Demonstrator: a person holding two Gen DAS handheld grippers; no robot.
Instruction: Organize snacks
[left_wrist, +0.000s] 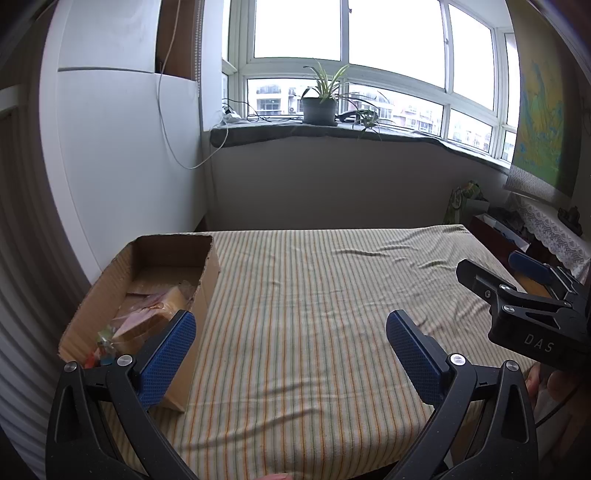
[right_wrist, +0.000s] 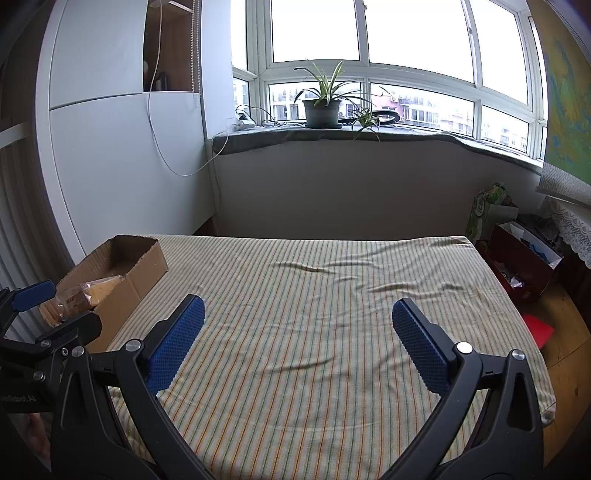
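- Your left gripper (left_wrist: 291, 354): jaws wide apart, nothing between them, hovering over the striped cloth (left_wrist: 314, 295) just right of the cardboard box (left_wrist: 207, 295).
- Its left pad (left_wrist: 168, 360) overlaps the box's near right corner in view; can't tell if touching.
- Your right gripper (right_wrist: 299, 343): jaws also spread, holding nothing, above the cloth well right of the box.
- Snacks: wrapped bread pack (left_wrist: 155, 314) lies inside the box, near end; small colourful packets (left_wrist: 101, 349) beside it, at the box's near corner.
- Box far end shows bare bottom.
- Potted plant (left_wrist: 320, 98) on the sill, well behind the box.
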